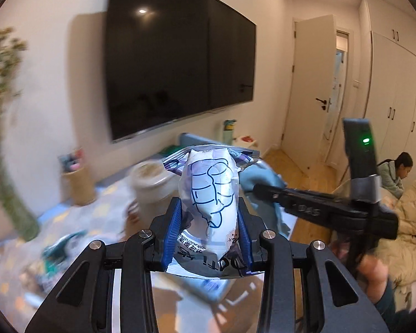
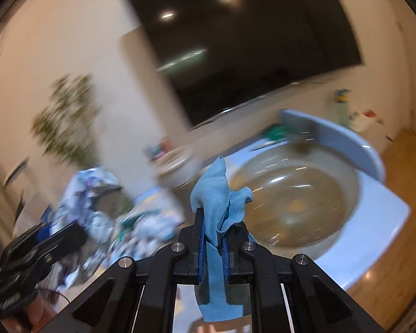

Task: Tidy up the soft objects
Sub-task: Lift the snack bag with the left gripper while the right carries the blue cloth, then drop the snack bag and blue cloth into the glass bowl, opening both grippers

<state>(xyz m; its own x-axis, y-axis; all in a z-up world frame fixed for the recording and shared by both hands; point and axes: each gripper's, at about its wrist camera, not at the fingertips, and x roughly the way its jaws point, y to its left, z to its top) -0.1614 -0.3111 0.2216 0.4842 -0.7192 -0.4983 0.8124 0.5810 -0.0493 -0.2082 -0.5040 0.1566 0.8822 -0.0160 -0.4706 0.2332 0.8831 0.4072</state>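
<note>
Risked knocking the bowl (image 2: 294,202) at centre right or losing the slick packet (image 1: 210,194), mid-frame, clamped in the left gripper (image 1: 210,238), and the blue cloth (image 2: 219,208), lower centre, pinched loosely in the right gripper (image 2: 213,245).

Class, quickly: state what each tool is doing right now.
Left tool: shut on the packet.
Right tool: shut on the blue cloth.

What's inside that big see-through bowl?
The clear bowl looks empty; only its ridged bottom shows through blur. The blue cloth in the right gripper hides its near-left edge.
</note>
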